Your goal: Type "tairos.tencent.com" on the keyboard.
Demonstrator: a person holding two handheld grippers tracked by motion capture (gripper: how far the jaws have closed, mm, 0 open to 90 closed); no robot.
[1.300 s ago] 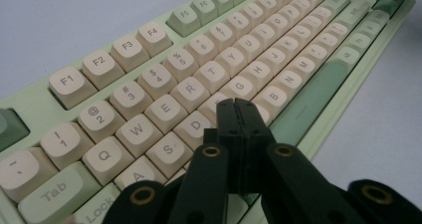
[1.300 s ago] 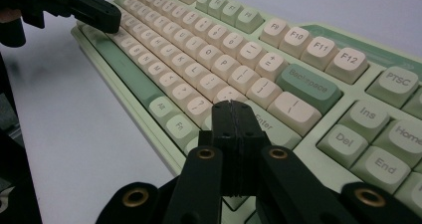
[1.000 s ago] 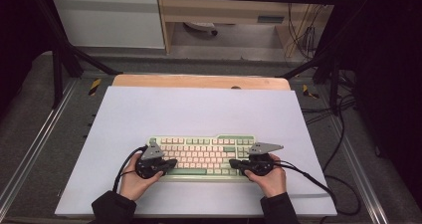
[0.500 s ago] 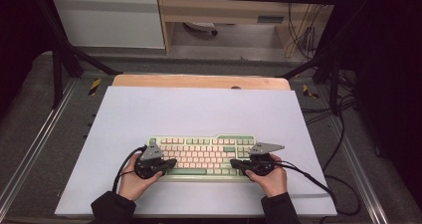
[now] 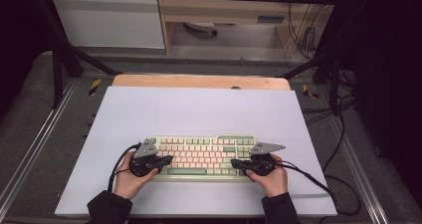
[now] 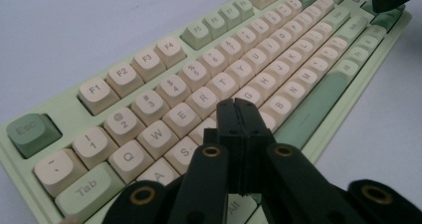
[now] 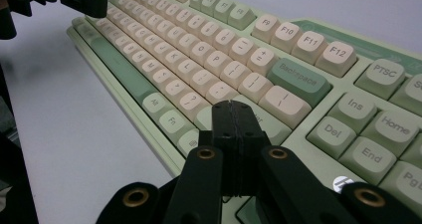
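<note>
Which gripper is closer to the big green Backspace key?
The right one. The right gripper, jaws shut, hovers over the keys just below the Backspace key. The left gripper, also shut, sits over the letter keys at the far end of the keyboard.

The left gripper [image 5: 166,160] is held in the left hand [image 5: 130,176] with its jaws pressed fully together and pointed toward the right. The right gripper [image 5: 236,163] is held in the right hand [image 5: 271,176], jaws also closed, pointed toward the left.
</note>
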